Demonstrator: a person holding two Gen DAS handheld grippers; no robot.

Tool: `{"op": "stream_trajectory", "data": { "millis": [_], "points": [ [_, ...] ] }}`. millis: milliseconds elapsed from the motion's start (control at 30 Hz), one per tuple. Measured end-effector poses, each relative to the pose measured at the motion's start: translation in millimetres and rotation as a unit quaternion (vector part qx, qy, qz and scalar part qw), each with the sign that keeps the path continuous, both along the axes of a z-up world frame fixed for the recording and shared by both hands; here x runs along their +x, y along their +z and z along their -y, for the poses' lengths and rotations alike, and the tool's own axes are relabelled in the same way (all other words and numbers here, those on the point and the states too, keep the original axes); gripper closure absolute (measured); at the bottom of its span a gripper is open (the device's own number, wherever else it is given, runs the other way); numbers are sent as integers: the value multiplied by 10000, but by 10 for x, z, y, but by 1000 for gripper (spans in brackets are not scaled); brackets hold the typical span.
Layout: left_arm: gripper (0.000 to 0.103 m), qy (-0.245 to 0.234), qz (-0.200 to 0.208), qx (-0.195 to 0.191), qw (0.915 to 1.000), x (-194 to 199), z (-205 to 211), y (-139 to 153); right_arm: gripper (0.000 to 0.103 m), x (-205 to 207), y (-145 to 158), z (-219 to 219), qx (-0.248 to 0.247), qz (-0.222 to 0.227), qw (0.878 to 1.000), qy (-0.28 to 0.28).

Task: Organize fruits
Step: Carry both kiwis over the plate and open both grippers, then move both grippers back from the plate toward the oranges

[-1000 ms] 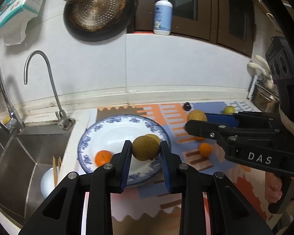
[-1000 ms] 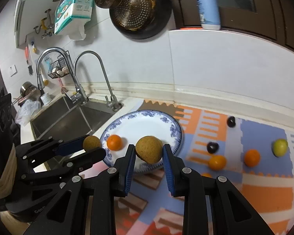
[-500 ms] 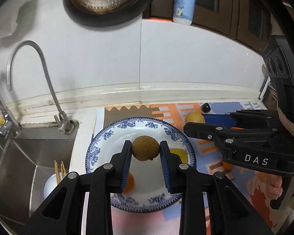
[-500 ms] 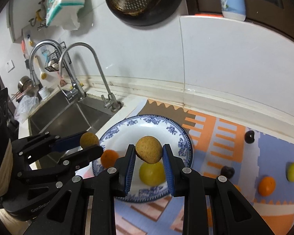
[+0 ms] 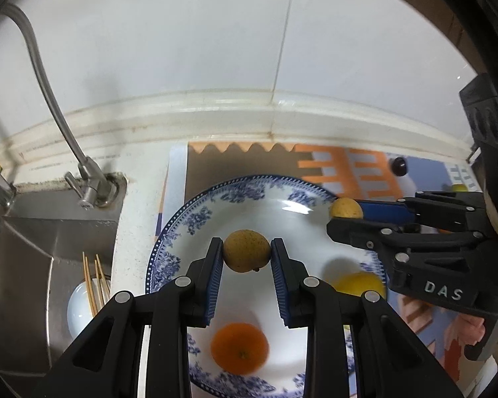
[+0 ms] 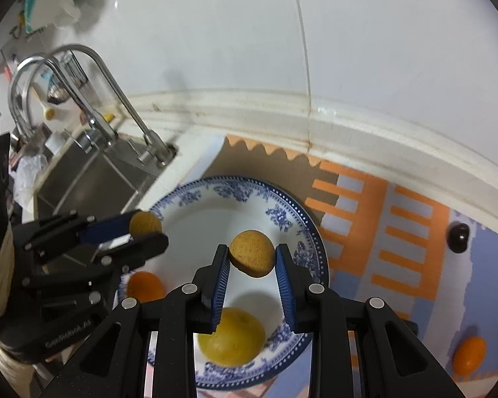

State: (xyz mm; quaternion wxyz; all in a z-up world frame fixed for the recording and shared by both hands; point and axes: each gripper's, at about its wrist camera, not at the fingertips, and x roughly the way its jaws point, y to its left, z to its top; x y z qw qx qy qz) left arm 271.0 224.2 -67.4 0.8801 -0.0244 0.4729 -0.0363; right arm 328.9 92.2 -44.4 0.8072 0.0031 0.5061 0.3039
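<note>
Both grippers come forward and down over the plate, tilting steeper. Left gripper and right gripper now hang above its white centre; the orange and yellow fruit now lie under them.

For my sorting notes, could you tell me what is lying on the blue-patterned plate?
On the plate lie an orange and a yellow fruit; the tongs cover parts of the plate.
</note>
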Motion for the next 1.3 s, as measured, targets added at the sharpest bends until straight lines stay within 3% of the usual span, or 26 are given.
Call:
{"op": "stream_trajectory", "data": {
  "millis": [300,433,533,633,1033,1167,1300],
  "points": [
    [74,77,-427,-32,9991,185,-56,-261,73,157,-224,-98,-117,-358,9993,62],
    [73,102,-449,-51,9989,201,-62,-282,73,165,-231,-110,-118,-347,9993,92],
    [65,118,-368,1,9993,169,-59,-243,72,156,-212,-100,-102,-315,9994,103],
    [64,149,-296,61,9994,116,-45,-174,70,124,-161,-79,-79,-243,9996,78],
    [52,61,500,313,9982,-345,201,356,65,-260,353,269,26,576,9980,-264],
    [49,-110,873,424,9952,-541,390,529,57,-438,550,487,140,864,9950,-491],
    [45,-314,1185,494,9912,-701,610,676,57,-620,732,720,175,1161,9905,-719]
  ]
}}
